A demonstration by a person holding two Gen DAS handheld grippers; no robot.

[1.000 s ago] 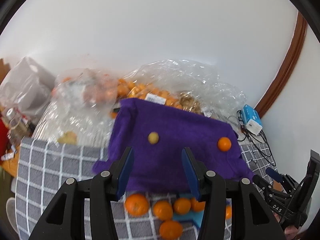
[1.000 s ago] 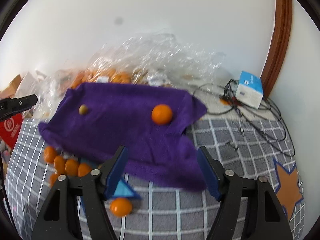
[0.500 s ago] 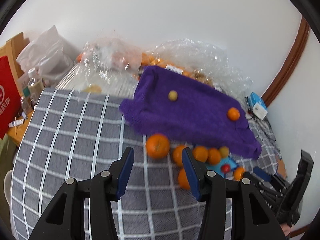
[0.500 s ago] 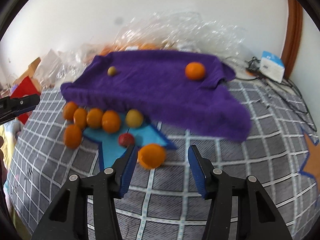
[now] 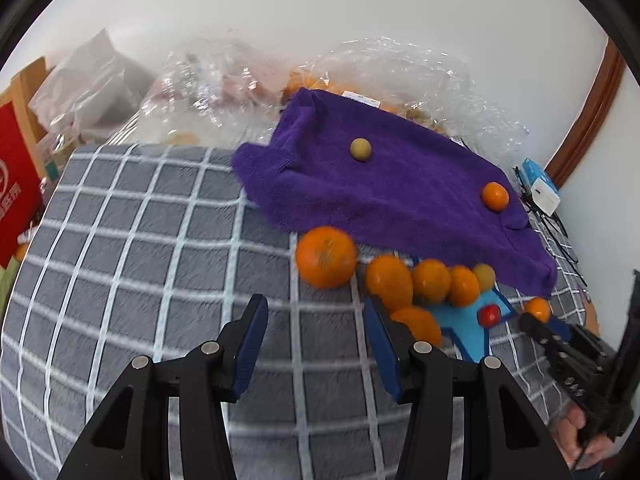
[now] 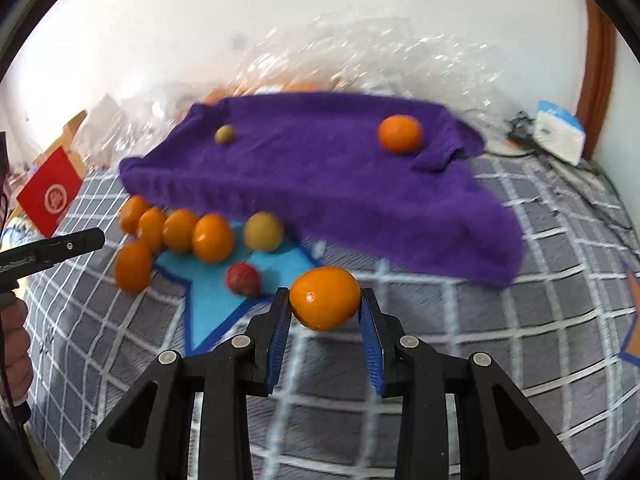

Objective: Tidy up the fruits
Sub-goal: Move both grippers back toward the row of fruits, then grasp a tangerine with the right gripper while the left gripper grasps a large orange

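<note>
The left gripper is a black plastic frame: two broad angled arms, each with triangular cut-outs low down and round silver screw heads on top, one pair near the inner joints and one further out. Its fingers are flat dark-blue pads with a ribbed inner face. The right gripper is built alike, black with four silver screws and ribbed blue fingers. Seen from the side in the left wrist view, the right one is a slim black bar with small white lettering, a hand wrapped round its handle, with a thin dark cable beside it
</note>
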